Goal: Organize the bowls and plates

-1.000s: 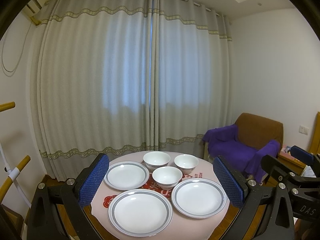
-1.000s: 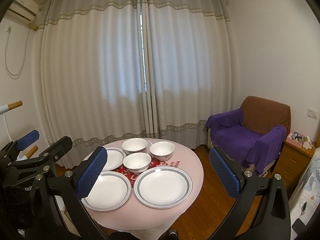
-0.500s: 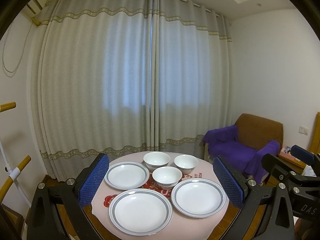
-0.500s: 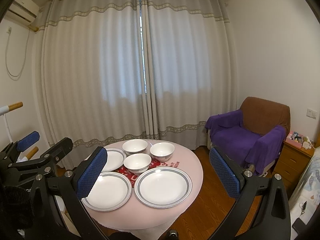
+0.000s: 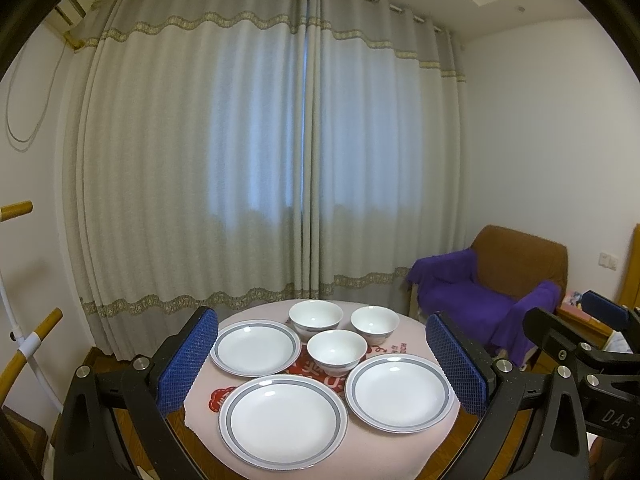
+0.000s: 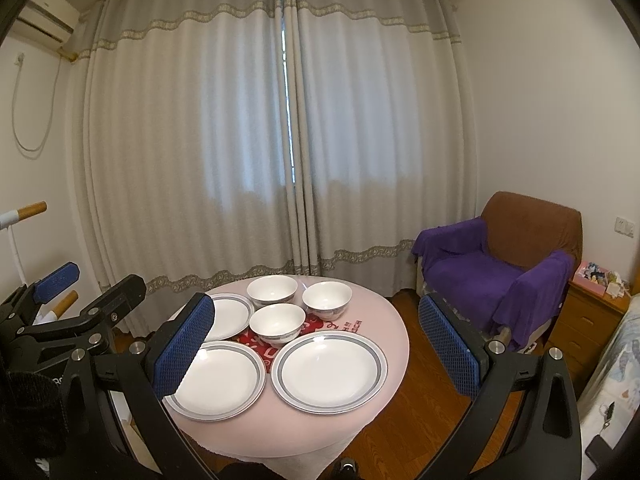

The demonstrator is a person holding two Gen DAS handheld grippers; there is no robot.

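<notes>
Three white plates with grey rims lie on a round pink-clothed table: one at front, one at right, one at left. Three white bowls stand behind them: back left, back right, middle. My left gripper is open and empty, held above the table's near side. My right gripper is open and empty, further right. In the right wrist view the plates and bowls lie below and ahead.
Closed grey curtains hang behind the table. A brown armchair with a purple throw stands at right, beside a wooden nightstand. A white rack with wooden pegs stands at left. The floor is wood.
Both views have shifted very slightly; the table and dishes sit a touch higher in the left wrist view. Nothing on the table has moved.
</notes>
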